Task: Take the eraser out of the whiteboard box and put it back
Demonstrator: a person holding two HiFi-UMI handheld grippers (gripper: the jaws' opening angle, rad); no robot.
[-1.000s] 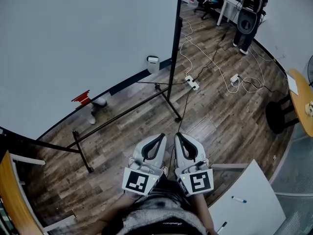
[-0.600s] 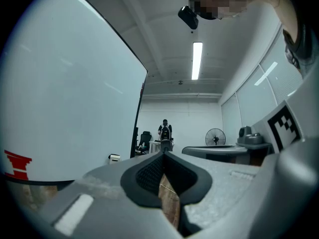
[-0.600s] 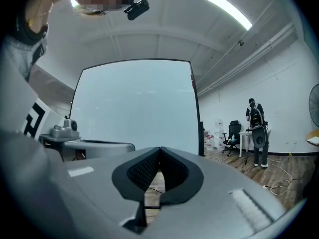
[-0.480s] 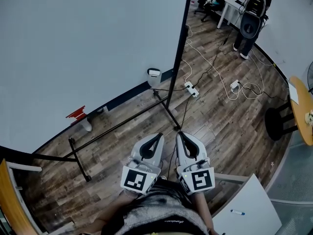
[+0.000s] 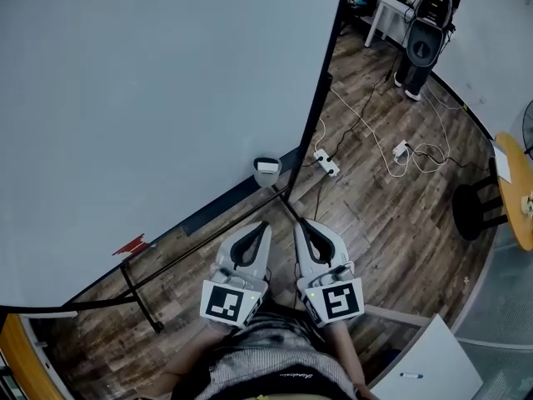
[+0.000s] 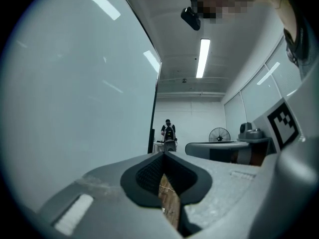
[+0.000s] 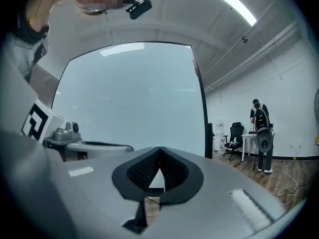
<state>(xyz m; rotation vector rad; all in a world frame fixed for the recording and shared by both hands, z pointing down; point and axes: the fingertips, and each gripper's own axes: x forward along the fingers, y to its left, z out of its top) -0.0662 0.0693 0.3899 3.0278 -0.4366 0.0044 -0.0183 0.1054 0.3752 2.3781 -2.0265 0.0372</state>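
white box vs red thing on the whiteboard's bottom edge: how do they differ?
Place: the white box sits near the board's right end, while the red thing sits far to the left along the edge. Shape: the white box looks boxy and stands out from the board, while the red thing looks thin and flat. Both hang at the lower edge of the whiteboard.

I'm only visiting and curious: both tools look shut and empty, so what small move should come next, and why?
Probably carry the right gripper forward toward the small box on the lower edge of the whiteboard. Both it and the left gripper are shut on nothing and are short of that box.
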